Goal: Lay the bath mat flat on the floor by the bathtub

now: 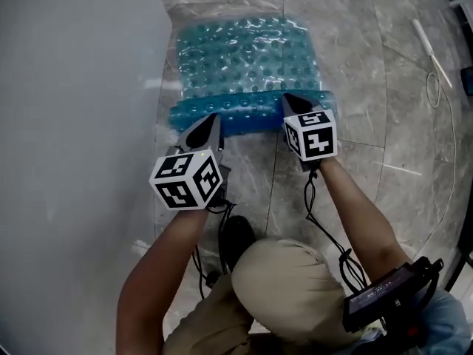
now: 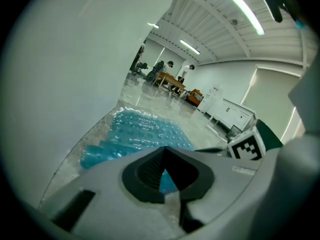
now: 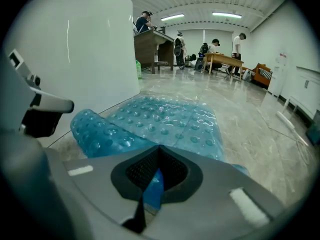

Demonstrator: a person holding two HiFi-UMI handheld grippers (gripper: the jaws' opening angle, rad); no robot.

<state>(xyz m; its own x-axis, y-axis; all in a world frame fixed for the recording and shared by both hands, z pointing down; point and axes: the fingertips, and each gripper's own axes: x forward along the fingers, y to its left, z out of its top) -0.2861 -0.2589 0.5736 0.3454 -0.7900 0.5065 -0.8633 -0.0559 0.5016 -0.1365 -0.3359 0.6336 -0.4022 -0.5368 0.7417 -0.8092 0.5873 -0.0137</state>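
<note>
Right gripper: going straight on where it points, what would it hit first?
The blue bath mat: the right gripper is shut on its near edge, and more mat lies just ahead, likely before any bare floor.

Big open lab/workshop hall — ceiling strip lights (image 2: 245, 11), ppl (image 3: 215, 46) at work tables (image 3: 223, 60), freestanding white tub (image 3: 75, 49).

The left gripper (image 2: 164, 159) pinches the near edge of the blue bath mat (image 2: 145, 134) beside the white bathtub (image 2: 60, 84).
</note>
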